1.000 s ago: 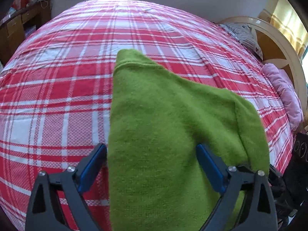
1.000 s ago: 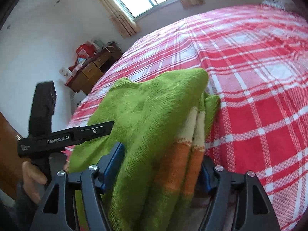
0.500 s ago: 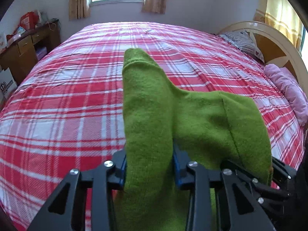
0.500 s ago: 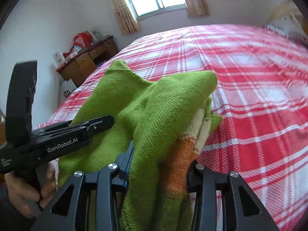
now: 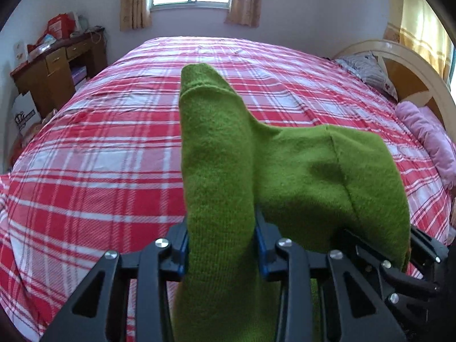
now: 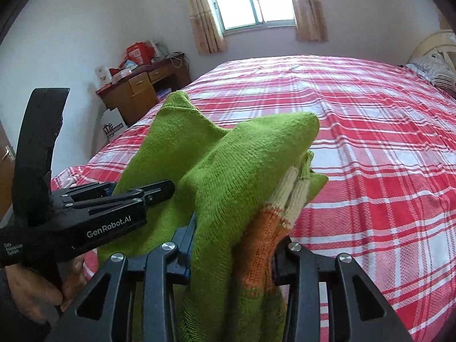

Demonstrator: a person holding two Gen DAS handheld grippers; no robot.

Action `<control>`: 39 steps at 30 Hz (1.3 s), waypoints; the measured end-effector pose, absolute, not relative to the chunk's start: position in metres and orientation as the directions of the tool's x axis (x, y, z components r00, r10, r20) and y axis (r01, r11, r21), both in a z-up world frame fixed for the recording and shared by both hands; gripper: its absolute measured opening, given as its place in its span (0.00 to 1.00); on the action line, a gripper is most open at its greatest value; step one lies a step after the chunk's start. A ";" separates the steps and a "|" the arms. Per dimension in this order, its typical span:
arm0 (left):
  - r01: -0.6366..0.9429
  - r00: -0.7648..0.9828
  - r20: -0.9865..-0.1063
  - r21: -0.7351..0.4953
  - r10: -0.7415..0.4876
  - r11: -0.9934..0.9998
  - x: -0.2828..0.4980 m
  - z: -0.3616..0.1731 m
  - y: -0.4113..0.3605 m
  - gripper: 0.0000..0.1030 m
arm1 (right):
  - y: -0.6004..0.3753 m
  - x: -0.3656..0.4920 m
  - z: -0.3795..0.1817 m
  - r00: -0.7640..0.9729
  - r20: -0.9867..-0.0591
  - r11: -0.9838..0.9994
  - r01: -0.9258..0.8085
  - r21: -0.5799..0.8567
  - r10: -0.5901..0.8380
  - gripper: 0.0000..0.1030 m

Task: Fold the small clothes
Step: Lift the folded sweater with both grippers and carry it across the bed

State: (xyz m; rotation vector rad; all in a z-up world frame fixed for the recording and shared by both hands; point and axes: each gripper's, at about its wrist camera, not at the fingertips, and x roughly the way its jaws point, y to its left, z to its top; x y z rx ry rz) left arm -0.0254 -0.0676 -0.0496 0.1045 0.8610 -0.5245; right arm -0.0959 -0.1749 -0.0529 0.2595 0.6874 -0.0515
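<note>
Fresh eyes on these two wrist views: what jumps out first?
The bright green knit garment, bunched up in mid-frame, with the left gripper and the right gripper both clamped on it. In the right wrist view it shows an orange and cream striped band. Behind it spreads the red plaid bedspread, filling most of both views.

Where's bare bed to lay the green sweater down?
Nearly all of the plaid bed is bare: the middle, the window-side end, the desk side. Crowded only along the headboard edge, with the pink pillow and patterned pillow. Both grippers clamp the green sweater.
</note>
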 end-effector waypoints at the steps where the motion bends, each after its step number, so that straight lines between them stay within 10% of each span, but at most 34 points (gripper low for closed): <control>1: 0.474 0.537 -0.745 -0.122 -0.396 0.872 -0.026 -0.048 -0.063 0.36 | -0.172 -0.096 -0.052 0.773 -0.632 0.967 0.127 0.221 0.043 0.38; 39: 0.207 0.676 -0.696 -0.134 -0.241 0.969 -0.010 -0.033 0.080 0.36 | -0.033 -0.043 -0.020 0.774 -0.585 0.970 -0.170 0.176 0.242 0.38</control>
